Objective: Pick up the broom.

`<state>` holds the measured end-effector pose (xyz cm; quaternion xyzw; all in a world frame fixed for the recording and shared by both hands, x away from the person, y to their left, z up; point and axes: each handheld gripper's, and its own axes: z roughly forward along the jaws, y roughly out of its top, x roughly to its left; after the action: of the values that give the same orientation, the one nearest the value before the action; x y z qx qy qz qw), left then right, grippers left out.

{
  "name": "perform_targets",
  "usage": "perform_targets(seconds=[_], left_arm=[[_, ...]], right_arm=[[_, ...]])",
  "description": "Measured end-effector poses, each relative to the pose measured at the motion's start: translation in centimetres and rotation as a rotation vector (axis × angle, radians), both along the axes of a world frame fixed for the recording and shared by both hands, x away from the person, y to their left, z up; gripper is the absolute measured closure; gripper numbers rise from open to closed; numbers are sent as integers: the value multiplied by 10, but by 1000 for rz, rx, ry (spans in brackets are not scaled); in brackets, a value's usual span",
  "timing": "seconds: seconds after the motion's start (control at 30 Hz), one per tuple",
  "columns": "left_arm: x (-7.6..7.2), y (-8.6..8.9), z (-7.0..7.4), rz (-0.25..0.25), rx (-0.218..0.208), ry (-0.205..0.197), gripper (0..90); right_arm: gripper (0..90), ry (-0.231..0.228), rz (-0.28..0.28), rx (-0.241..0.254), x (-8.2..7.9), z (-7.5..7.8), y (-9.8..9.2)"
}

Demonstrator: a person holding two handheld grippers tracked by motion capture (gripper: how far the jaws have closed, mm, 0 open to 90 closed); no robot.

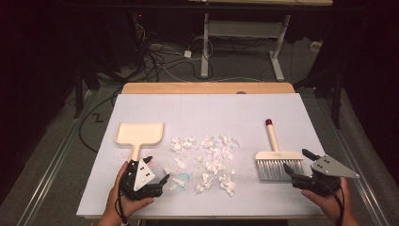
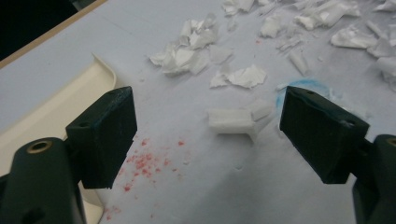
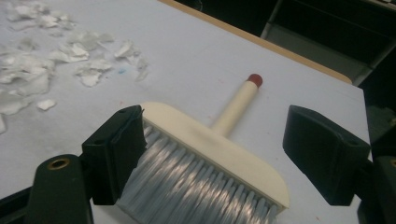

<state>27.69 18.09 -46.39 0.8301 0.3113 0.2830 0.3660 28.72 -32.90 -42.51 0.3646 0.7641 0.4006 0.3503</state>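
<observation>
My left gripper (image 1: pixel 155 172) gapes beside the dustpan (image 1: pixel 139 133); my right gripper (image 1: pixel 296 167) gapes around the brush (image 1: pixel 278 162), pads clear.

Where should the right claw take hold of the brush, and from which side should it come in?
Probably the brush handle, the round cream stick ending in a red tip, lying flat and pointing away from the person. The right claw, open beside the bristles, could come from above, jaws across the handle. The bristles would give.

Partly hidden and cropped things

Dustpan (image 2: pixel 56 112) cut by left edge, partly behind near jaw; brush (image 3: pixel 210 158) bristle tips cropped at bottom edge, left corner behind jaw; far paper scraps (image 2: pixel 299 14) blurred, cut off.
</observation>
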Motion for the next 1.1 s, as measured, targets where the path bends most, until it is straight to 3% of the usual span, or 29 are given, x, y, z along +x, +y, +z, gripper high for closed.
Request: perform_targets(seconds=[0.23,0.4,0.53,0.73,0.77,0.83,0.97,1.03,1.1], left_arm=[[-3,0,0,-16,11,-6,185],[-4,2,-2,-21,6,5,185],[-6,1,-1,-27,2,6,185],[-9,-1,-1,-37,-6,5,185],[-9,-2,-2,-39,-1,5,185],[-8,-3,-2,-43,5,8,185],[-9,-2,-3,-40,15,6,185],[-9,-2,-2,-39,10,7,185],[-8,-2,-3,-38,15,7,185]], right_arm=[[242,19,-4,-28,-1,-4,6],[244,36,-2,-13,5,-2,10],[271,88,-60,-4,15,0,14],[270,113,-117,8,42,6,15],[266,124,-128,19,54,9,16],[266,134,-137,2,64,10,19],[268,220,-177,-27,95,8,22],[304,259,-180,-18,108,5,21],[321,321,-200,-30,123,-2,21]])
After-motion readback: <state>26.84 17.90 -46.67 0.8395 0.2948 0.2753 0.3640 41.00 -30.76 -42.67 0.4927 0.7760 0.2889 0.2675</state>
